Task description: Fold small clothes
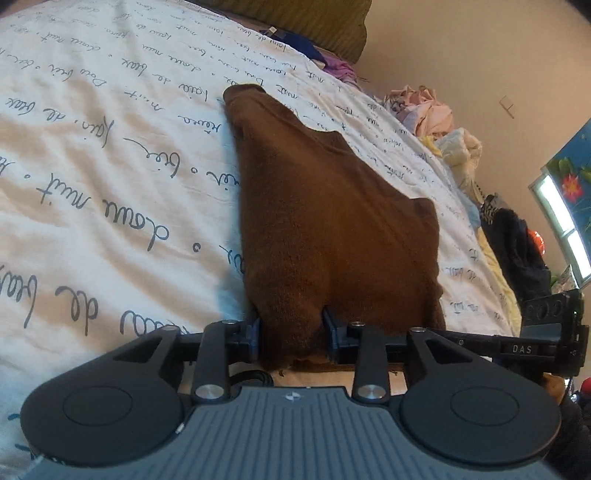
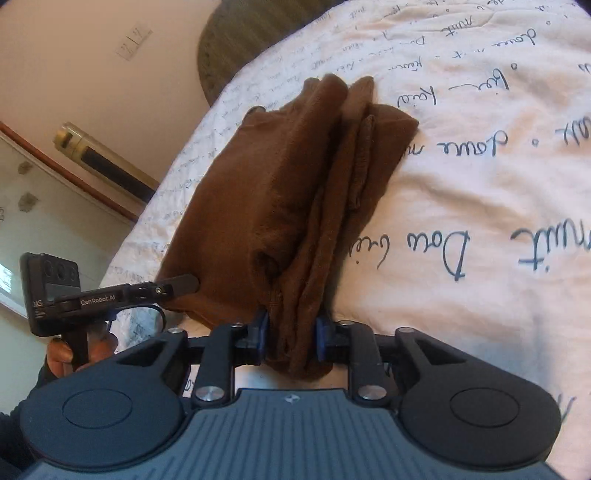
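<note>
A brown knit garment [image 1: 325,221] lies partly folded on a white bed cover with handwriting print [image 1: 110,155]. My left gripper [image 1: 291,332] is shut on its near edge, the cloth bunched between the blue pads. In the right wrist view the same brown garment [image 2: 258,192] shows in lengthwise folds, and my right gripper [image 2: 291,336] is shut on its near end. The left gripper [image 2: 110,295] shows at the left of the right wrist view, at the garment's other near corner.
A heap of pastel clothes [image 1: 436,114] and dark clothes [image 1: 517,243] lie along the bed's far right edge. An olive ribbed pillow [image 1: 314,26] sits at the head of the bed. A wall and window [image 1: 569,221] lie beyond.
</note>
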`<move>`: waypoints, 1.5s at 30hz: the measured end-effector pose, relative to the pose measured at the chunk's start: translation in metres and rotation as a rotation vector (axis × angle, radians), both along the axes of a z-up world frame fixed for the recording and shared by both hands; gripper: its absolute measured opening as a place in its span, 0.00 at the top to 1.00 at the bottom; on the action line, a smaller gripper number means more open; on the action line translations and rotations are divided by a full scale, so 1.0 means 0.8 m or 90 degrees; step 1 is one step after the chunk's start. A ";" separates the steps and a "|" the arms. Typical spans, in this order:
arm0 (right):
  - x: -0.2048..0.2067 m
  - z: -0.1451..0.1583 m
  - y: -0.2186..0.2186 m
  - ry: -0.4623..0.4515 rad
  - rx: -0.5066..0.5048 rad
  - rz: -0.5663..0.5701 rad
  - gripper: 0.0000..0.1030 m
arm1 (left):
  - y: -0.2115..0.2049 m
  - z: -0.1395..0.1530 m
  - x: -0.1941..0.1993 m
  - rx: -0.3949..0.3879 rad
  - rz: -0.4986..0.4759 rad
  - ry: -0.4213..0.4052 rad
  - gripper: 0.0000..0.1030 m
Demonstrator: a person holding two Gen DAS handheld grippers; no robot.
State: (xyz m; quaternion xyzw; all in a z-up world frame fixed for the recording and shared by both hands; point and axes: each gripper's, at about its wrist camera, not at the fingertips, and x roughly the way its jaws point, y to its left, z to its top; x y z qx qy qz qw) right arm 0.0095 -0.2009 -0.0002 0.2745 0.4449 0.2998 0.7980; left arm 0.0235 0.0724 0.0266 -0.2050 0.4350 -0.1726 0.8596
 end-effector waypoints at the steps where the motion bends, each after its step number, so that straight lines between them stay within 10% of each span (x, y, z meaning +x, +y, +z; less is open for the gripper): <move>1: 0.002 0.001 -0.007 0.013 0.018 -0.008 0.67 | 0.001 0.013 -0.009 0.014 0.016 -0.020 0.56; 5: 0.011 0.037 -0.049 -0.014 0.086 -0.080 0.44 | -0.024 0.069 -0.056 0.154 0.027 -0.211 0.21; 11: 0.069 0.042 -0.060 0.013 0.113 -0.128 0.41 | -0.117 0.035 -0.100 0.462 -0.144 -0.364 0.30; 14: 0.091 0.033 -0.046 0.027 0.094 -0.132 0.41 | -0.123 0.010 -0.113 0.516 -0.170 -0.379 0.31; 23: 0.127 0.029 -0.013 0.016 0.041 -0.143 0.57 | -0.099 0.000 -0.077 0.481 -0.111 -0.319 0.59; 25: 0.129 0.030 -0.006 0.009 0.010 -0.134 0.92 | -0.101 -0.005 -0.075 0.495 -0.104 -0.321 0.88; 28: 0.124 0.030 -0.005 -0.008 -0.026 -0.125 0.92 | -0.093 0.002 -0.081 0.502 -0.090 -0.337 0.89; 35: 0.108 -0.002 -0.031 0.011 0.024 -0.137 0.88 | -0.089 -0.007 -0.081 0.497 -0.095 -0.317 0.84; 39: 0.107 0.017 -0.052 0.022 0.084 -0.183 0.52 | -0.070 0.024 -0.109 0.400 -0.125 -0.327 0.75; 45: 0.143 0.078 -0.038 -0.084 0.044 -0.159 0.42 | -0.083 0.062 -0.085 0.259 -0.097 -0.349 0.37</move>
